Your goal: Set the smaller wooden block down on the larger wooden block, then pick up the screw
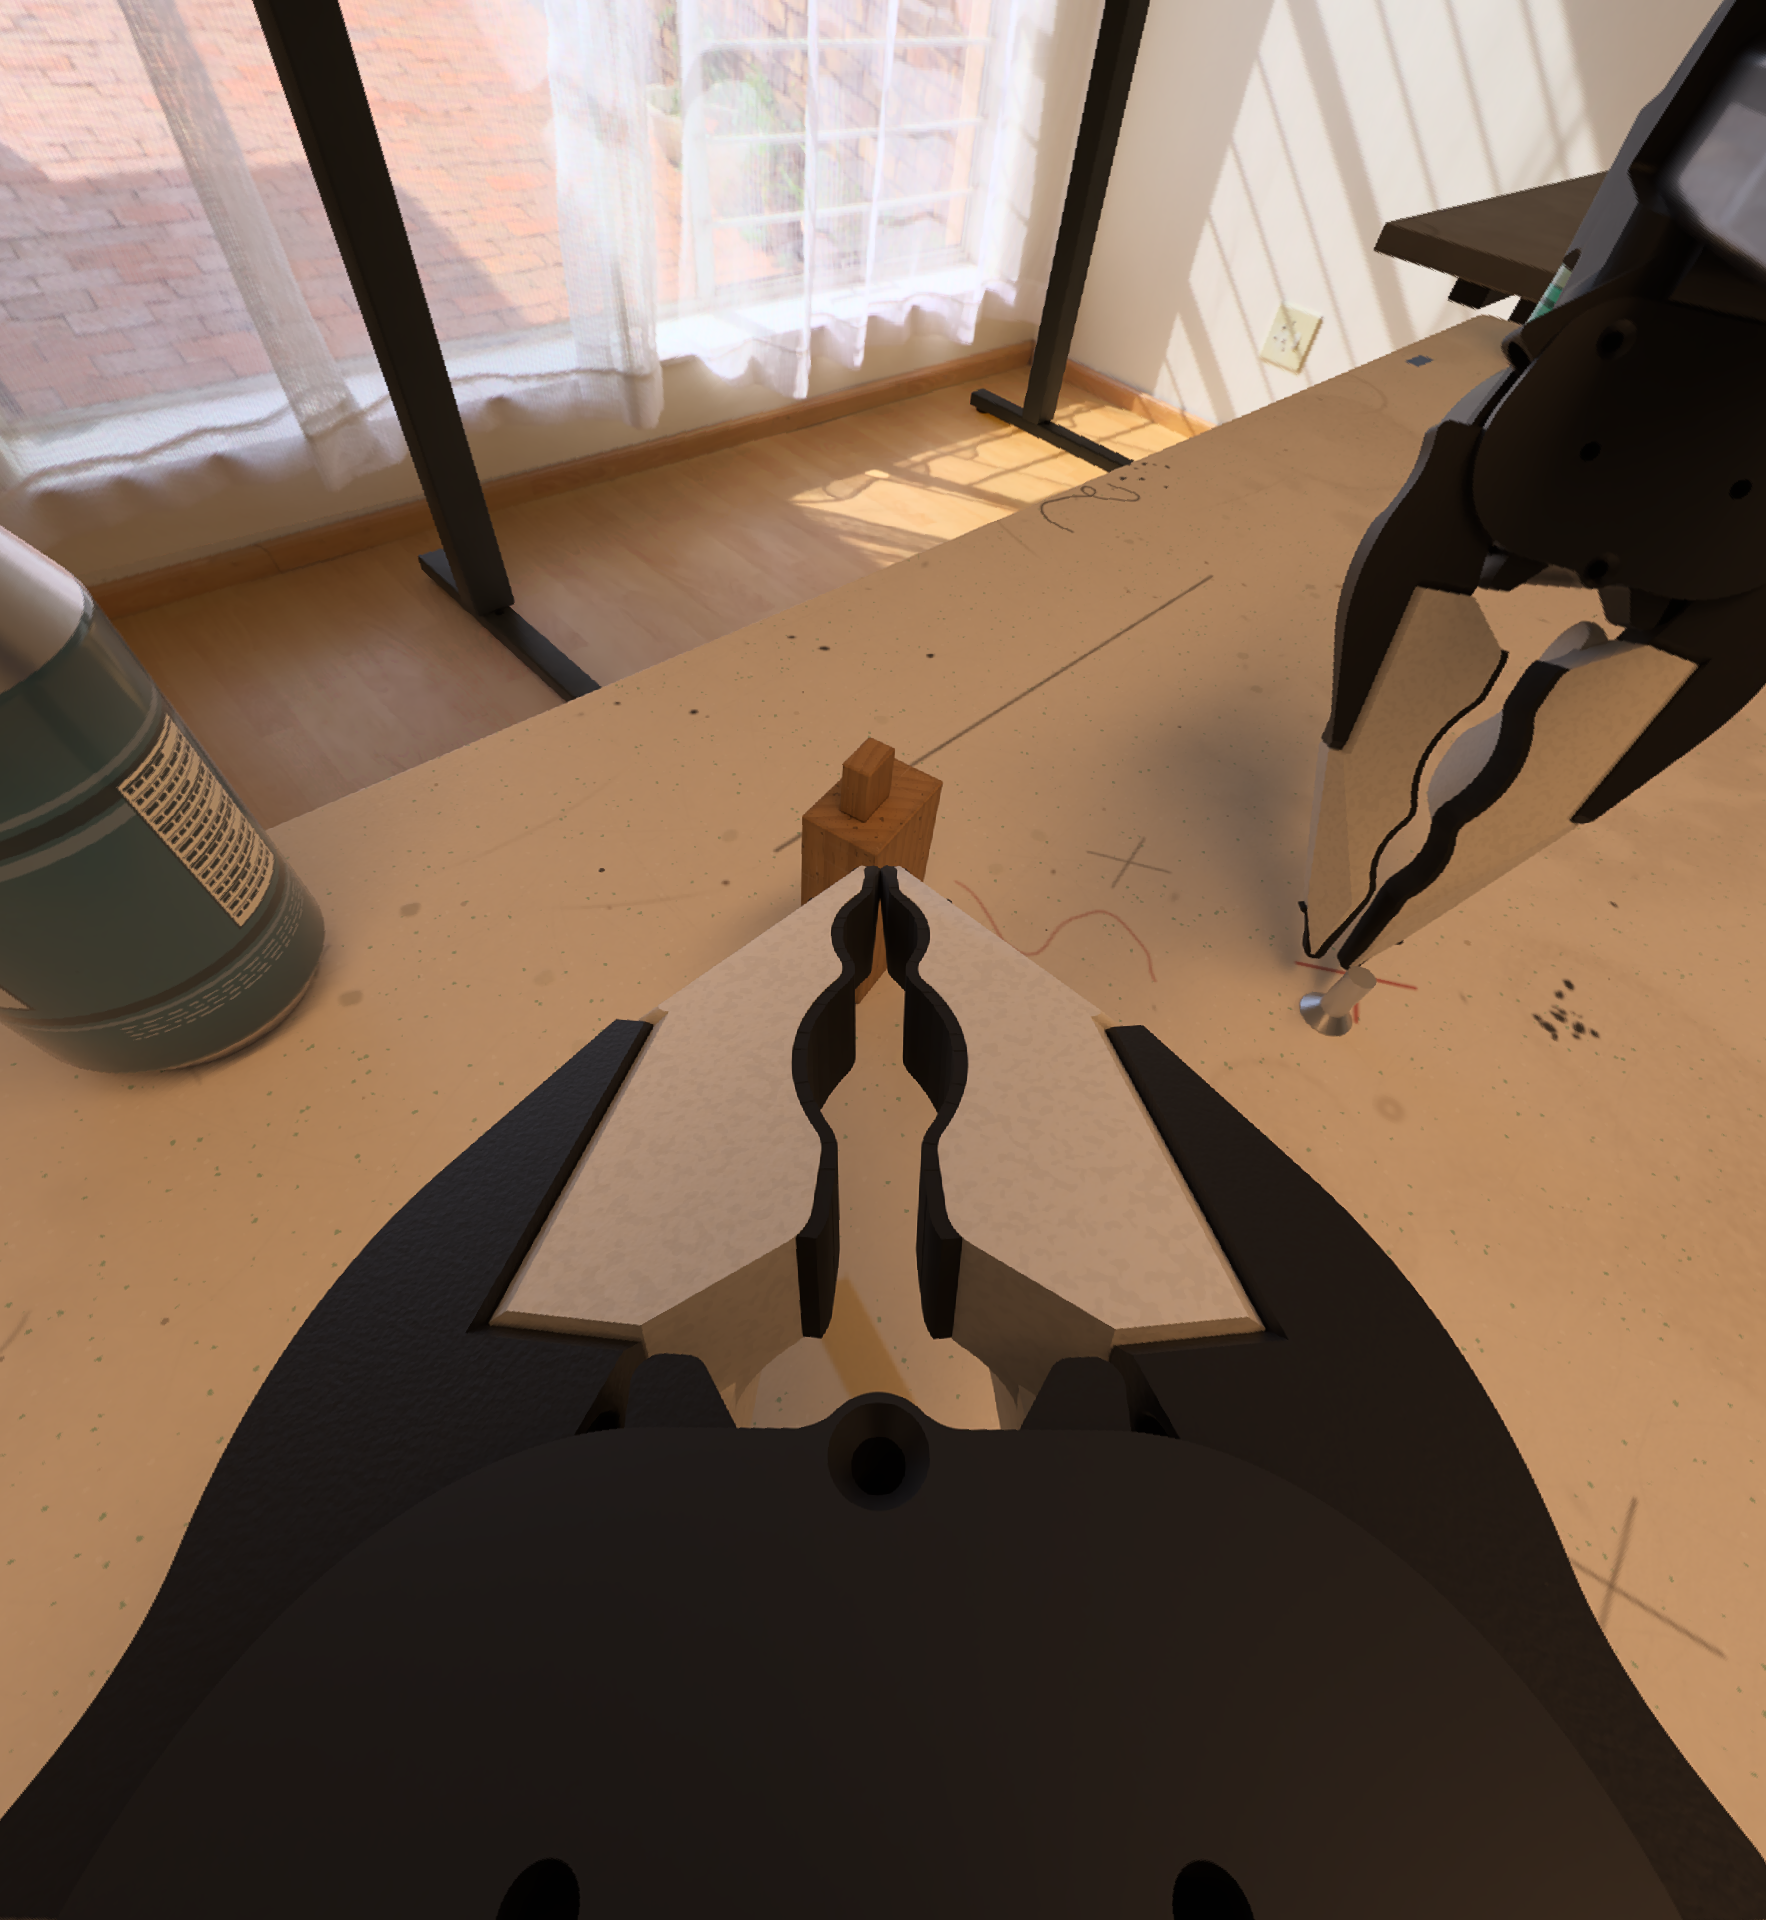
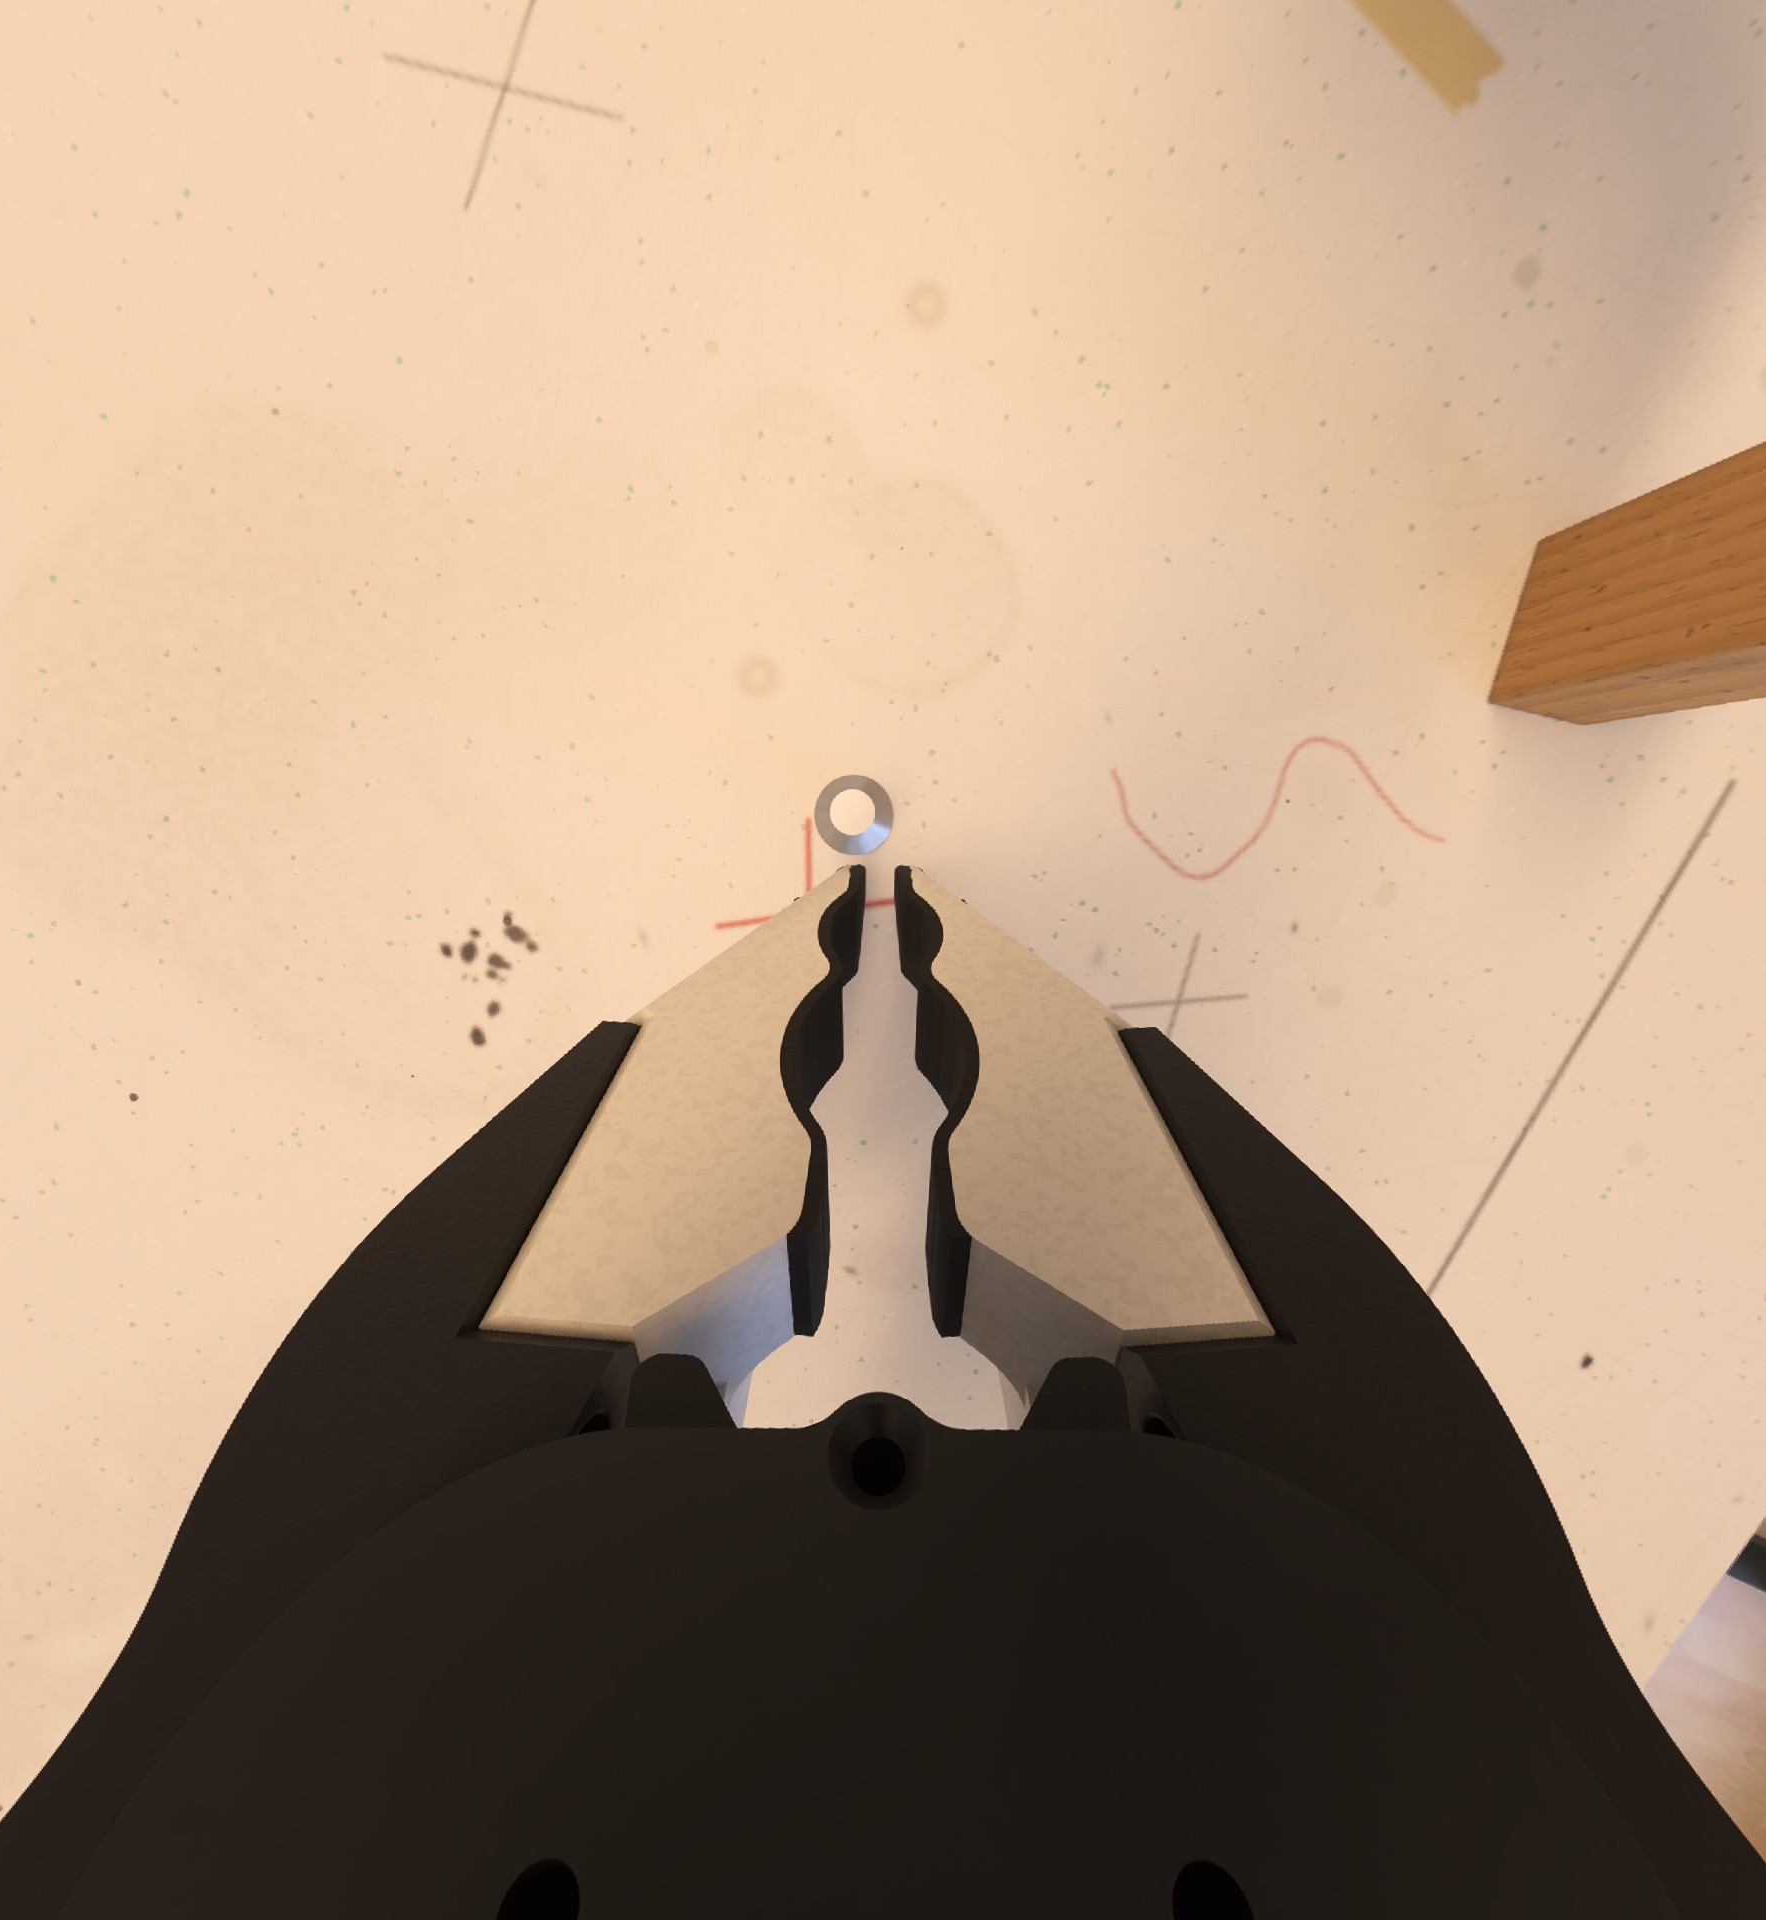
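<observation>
Left claw [image 1: 880, 873] hangs low over the desk [image 1: 1274, 1299], tips nearly meeting with only a hairline gap, nothing held between them. Just past its tips stands the larger wooden block [image 1: 863, 847], upright on the desk. The smaller wooden block [image 1: 867, 781] sits on top of it, upright, resting on the top face and touching it. The left claw's tips overlap the big block's near face in the left wrist view; hard to tell if they touch it or sit just short.

Right claw [image 2: 879, 871] points almost straight down at the desk, its fingers narrowly parted with a thin slot between the tips, empty. The screw [image 2: 854, 811] stands on its head on the desk, shaft up, just beyond the right claw's tips and not between them. From the left wrist view the same claw [image 1: 1341, 951] sits just above the screw [image 1: 1334, 1003], very close, maybe brushing the shaft top, grip not closed on it. A red cross mark [image 2: 806, 894] is drawn on the desk beside the screw, partly under the claw tips.

The big block [image 2: 1679, 603] also shows at the right edge of the right wrist view, well apart from the screw. A green can [image 1: 79, 831] leans at the far left of the desk, well away from the blocks.
</observation>
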Controlling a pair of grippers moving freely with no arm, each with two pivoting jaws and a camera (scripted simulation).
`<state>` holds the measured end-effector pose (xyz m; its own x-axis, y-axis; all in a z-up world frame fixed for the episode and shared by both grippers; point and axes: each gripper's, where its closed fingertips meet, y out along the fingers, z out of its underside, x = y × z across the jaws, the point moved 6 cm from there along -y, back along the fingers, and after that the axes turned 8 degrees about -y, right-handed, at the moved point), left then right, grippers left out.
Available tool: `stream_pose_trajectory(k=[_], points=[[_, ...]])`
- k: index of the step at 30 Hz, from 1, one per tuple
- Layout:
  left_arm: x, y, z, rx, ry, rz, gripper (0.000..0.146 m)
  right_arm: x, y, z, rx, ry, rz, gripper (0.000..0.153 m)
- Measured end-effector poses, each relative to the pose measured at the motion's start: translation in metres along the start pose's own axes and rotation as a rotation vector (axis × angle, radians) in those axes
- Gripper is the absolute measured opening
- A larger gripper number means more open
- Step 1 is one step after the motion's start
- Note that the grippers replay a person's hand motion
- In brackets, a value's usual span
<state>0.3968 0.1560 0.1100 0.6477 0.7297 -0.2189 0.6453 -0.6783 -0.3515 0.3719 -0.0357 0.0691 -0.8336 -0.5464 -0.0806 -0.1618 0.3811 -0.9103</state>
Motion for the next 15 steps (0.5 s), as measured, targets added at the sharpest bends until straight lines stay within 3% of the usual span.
stream_pose_trajectory(k=[7,15], points=[[0.0,0.0,0.0,0.002,0.001,-0.001,0.0,-0.004,-0.004,0.004,0.0,0.033,0.041,0.002],[0.0,0.001,0.001,0.007,0.002,0.0,0.0,0.007,-0.003,-0.009,-0.045,-0.022,0.044,0.014]])
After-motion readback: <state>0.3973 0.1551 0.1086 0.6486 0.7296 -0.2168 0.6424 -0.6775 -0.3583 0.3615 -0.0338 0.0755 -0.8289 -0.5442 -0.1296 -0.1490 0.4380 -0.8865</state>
